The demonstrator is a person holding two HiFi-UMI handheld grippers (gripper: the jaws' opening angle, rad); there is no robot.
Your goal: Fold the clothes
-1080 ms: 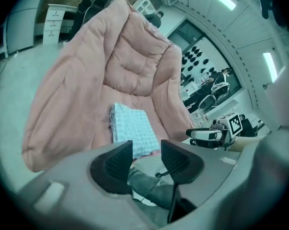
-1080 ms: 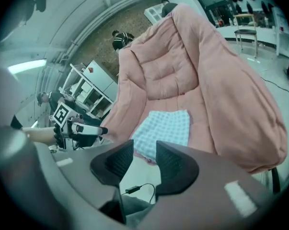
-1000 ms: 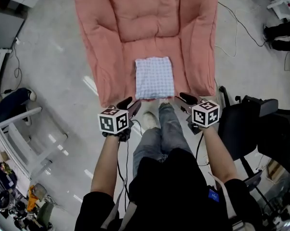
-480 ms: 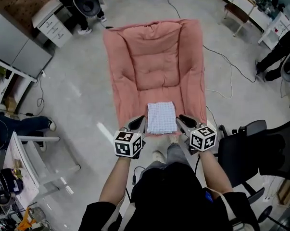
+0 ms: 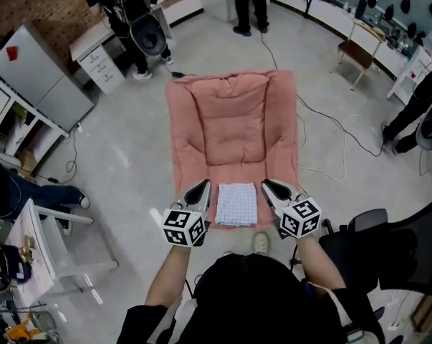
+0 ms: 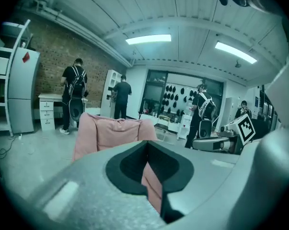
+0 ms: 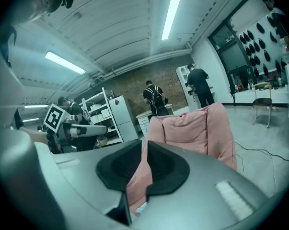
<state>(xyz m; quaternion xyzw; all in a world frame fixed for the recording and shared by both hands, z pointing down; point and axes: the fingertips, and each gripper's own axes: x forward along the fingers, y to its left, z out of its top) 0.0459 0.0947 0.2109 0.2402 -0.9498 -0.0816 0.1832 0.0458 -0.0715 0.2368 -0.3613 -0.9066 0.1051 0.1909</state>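
A folded blue-and-white checked cloth point(image 5: 236, 203) lies flat on the near end of a long pink cushion point(image 5: 233, 120) spread on the floor. My left gripper point(image 5: 200, 186) hangs in the air to the cloth's left, shut and empty. My right gripper point(image 5: 270, 185) hangs to its right; its jaws have just been closing and a narrow gap remains, with nothing between them. Neither gripper touches the cloth. In the left gripper view the pads point(image 6: 134, 164) meet in front of the cushion point(image 6: 110, 131). In the right gripper view the pink cushion point(image 7: 192, 128) shows through the slit of my right gripper point(image 7: 145, 147).
A black office chair point(image 5: 387, 249) stands close at my right and a white rack point(image 5: 51, 242) at my left. A grey cabinet point(image 5: 40, 77) is at the far left. People point(image 5: 248, 2) stand beyond the cushion. A cable point(image 5: 330, 142) runs over the floor to its right.
Both grippers have risen from the cloth's near edge and now point more level. Their jaws have come together. The head view has lifted and takes in more of the room.
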